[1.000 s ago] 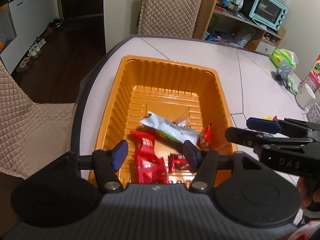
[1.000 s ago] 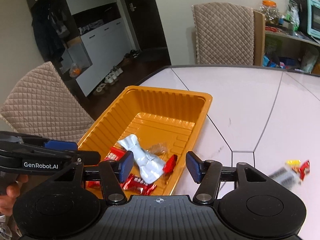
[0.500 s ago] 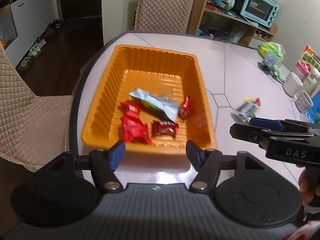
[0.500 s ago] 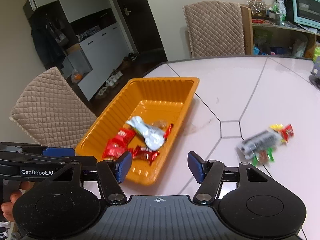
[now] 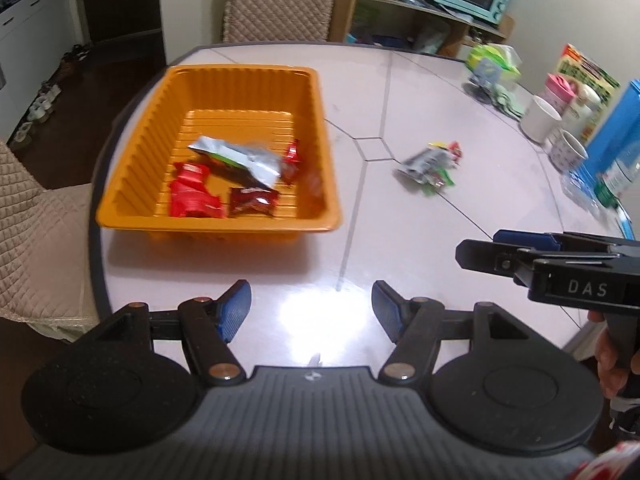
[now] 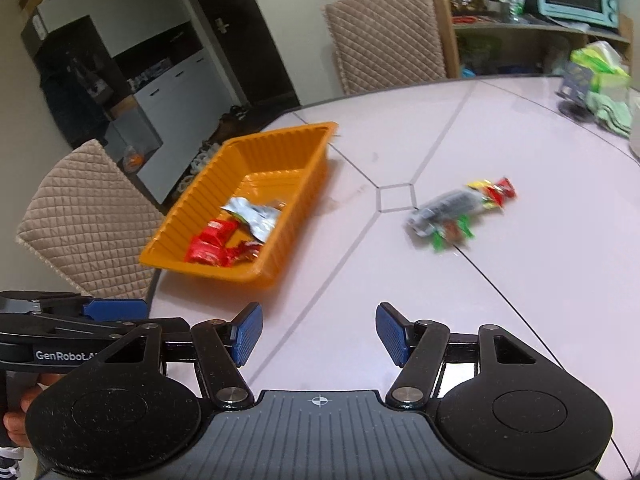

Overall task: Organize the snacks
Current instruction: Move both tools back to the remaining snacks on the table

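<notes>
An orange tray [image 5: 132,208] [image 6: 296,184] sits at the table's left. It holds a silver packet [image 5: 240,158] [image 6: 256,216], red packets [image 5: 192,196] [image 6: 208,246] and a dark red one [image 5: 252,200]. A small pile of snacks [image 5: 430,164] [image 6: 460,210], silver, green and red, lies on the table right of the tray. My left gripper [image 5: 311,312] is open and empty over the near table edge. My right gripper [image 6: 319,334] is open and empty, pulled back from the tray; it shows side-on in the left wrist view [image 5: 504,250].
Mugs [image 5: 542,120], a blue box [image 5: 616,128] and packages stand at the table's far right. A small fan and green cloth [image 6: 592,92] sit at the back. Quilted chairs [image 6: 384,36] [image 6: 80,216] stand behind and left of the table.
Both grippers have pulled back and up from over the tray toward the near table edge. The snack pile on the table has come into fuller view.
</notes>
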`<state>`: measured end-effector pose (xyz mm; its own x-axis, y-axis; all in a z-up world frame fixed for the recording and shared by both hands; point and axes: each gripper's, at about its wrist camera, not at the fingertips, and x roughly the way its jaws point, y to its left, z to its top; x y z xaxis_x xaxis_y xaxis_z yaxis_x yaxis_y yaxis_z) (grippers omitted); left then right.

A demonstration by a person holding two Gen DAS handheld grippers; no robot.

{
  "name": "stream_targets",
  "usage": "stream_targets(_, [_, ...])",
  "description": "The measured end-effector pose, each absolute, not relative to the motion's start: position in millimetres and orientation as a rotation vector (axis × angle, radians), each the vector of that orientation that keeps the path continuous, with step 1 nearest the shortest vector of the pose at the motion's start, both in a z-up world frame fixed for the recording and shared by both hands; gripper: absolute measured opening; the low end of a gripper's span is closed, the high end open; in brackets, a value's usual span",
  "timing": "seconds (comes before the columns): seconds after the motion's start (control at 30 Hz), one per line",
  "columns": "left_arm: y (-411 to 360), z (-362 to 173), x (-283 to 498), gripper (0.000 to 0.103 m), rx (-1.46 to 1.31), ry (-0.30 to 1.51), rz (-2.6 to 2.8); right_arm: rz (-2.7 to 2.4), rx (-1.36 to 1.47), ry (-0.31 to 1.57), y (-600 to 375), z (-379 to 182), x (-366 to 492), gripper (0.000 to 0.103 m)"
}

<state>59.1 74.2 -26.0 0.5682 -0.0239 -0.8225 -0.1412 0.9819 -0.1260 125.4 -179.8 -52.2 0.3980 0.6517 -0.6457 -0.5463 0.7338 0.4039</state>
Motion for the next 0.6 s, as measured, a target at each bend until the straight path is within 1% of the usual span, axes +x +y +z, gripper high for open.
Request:
stream_targets(0.33, [33.9, -28.4, 75.4, 0.063, -0.124, 0.957, -0.032, 0.637, 0.166, 0.893, -226.1, -59.1, 123.9, 0.063])
stream_targets(0.6, [9.5, -31.5, 106.3, 0.063, -0.073, 0.949, -0.117, 0.535, 0.217, 0.891, -257.1, -62.8, 137.1, 0.063])
